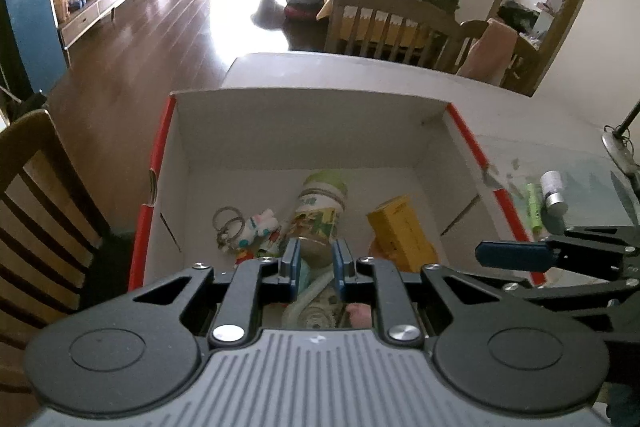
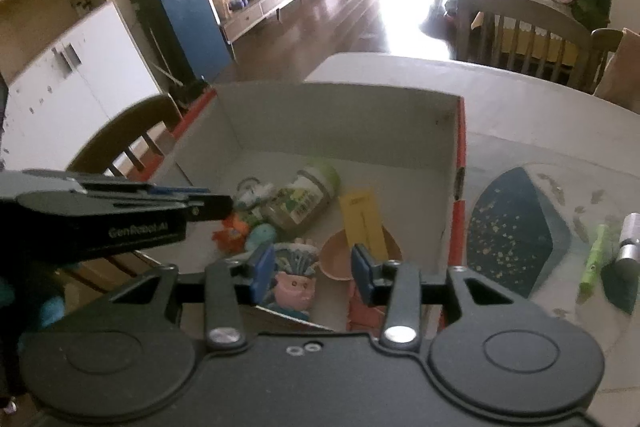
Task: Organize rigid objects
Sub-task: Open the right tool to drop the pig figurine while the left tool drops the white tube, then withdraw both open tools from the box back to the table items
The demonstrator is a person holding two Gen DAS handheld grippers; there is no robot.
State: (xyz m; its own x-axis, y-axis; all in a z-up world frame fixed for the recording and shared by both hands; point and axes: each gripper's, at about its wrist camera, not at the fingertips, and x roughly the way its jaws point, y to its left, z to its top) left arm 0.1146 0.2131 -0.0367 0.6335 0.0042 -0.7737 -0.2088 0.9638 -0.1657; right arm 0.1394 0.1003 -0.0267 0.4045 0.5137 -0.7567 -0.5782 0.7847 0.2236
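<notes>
A white cardboard box with red edges (image 1: 240,131) (image 2: 460,147) stands on the table. Inside lie a green-lidded jar (image 1: 320,207) (image 2: 304,199), a yellow box (image 1: 400,231) (image 2: 362,223), metal rings (image 1: 228,223), a small white toy (image 1: 258,227), an orange toy (image 2: 232,231), a face-shaped figurine (image 2: 294,279) and a peach bowl (image 2: 336,259). My left gripper (image 1: 316,263) hangs over the box's near side, jaws a little apart and empty. My right gripper (image 2: 314,273) is open and empty above the figurine and bowl.
Right of the box on the table lie a dark blue speckled object (image 2: 516,231), a green pen (image 1: 534,207) (image 2: 596,259) and a silver-white cylinder (image 1: 554,193) (image 2: 630,243). Wooden chairs stand left (image 1: 36,211) and beyond the table (image 1: 384,23).
</notes>
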